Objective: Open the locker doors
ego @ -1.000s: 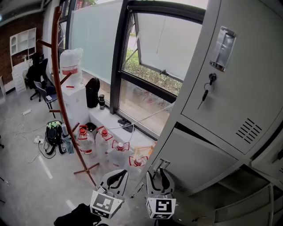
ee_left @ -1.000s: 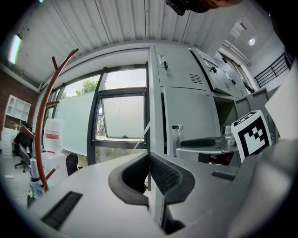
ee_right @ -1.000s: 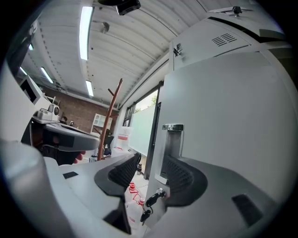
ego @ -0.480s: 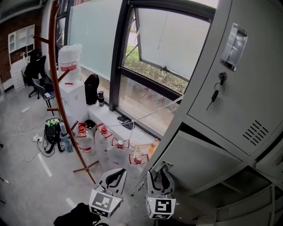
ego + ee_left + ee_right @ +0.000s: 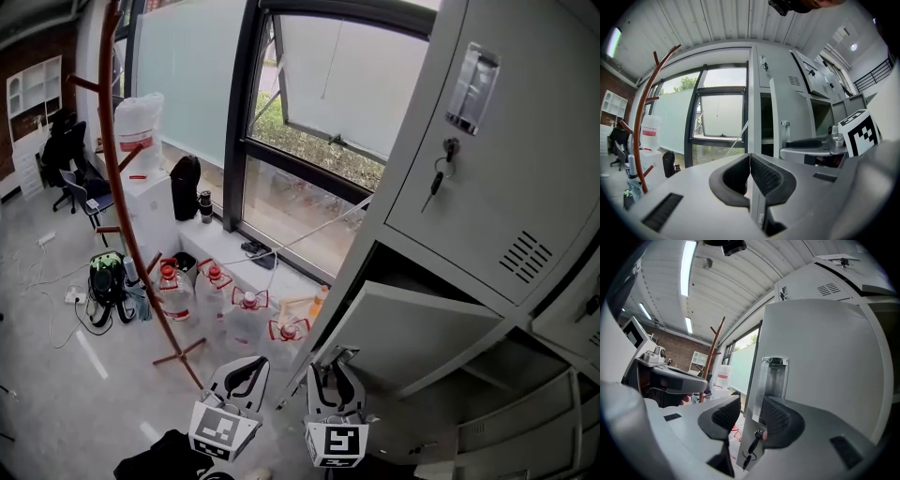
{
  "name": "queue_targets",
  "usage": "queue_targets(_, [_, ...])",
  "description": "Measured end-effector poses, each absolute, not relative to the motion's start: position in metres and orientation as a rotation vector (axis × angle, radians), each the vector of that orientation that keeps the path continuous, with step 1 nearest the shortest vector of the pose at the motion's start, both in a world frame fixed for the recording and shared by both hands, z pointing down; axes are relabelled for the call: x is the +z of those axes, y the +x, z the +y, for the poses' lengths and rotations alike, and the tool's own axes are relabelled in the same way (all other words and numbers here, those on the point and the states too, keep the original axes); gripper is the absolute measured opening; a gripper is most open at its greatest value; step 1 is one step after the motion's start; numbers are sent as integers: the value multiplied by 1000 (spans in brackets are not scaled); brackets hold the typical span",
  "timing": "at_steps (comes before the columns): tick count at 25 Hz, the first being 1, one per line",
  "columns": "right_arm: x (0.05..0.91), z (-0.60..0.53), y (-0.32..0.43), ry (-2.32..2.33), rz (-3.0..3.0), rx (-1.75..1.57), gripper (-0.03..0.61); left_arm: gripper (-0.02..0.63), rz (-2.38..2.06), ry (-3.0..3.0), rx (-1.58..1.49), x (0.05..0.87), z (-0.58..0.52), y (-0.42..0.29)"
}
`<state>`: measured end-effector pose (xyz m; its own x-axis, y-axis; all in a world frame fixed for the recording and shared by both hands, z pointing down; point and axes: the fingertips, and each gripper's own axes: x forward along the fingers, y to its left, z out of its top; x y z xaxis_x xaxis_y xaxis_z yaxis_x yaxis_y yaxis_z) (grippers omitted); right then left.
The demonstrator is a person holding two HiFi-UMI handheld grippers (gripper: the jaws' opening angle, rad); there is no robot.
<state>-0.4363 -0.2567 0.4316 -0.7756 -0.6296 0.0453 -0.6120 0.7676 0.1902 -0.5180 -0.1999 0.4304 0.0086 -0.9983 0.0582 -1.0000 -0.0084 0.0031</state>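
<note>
The right gripper (image 5: pixel 750 401) straddles the free edge of the lower door (image 5: pixel 820 371). Its jaws are closing but not yet pinching. The handle recess (image 5: pixel 772 380) runs upright between the pads, and a key (image 5: pixel 752 446) hangs below. The door stands ajar (a dark gap shows above it in the head view), long axis vertical, its edge toward the window (image 5: pixel 309 103). The left gripper (image 5: pixel 749 157) is clenched on nothing. The sack (image 5: pixel 138 117) has a red label, too small to read.

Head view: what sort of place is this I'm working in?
Probably an office or studio corner with staff storage: grey metal lockers line the right side, a wooden coat stand stands nearby, and water jugs sit below a large window.
</note>
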Motion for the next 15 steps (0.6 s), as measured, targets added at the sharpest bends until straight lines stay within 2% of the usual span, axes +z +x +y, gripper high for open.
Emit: queue_targets(15, [435,-175,-371,1036,-2854,-246,161,25,-2151,2273,73,423,-134,-448])
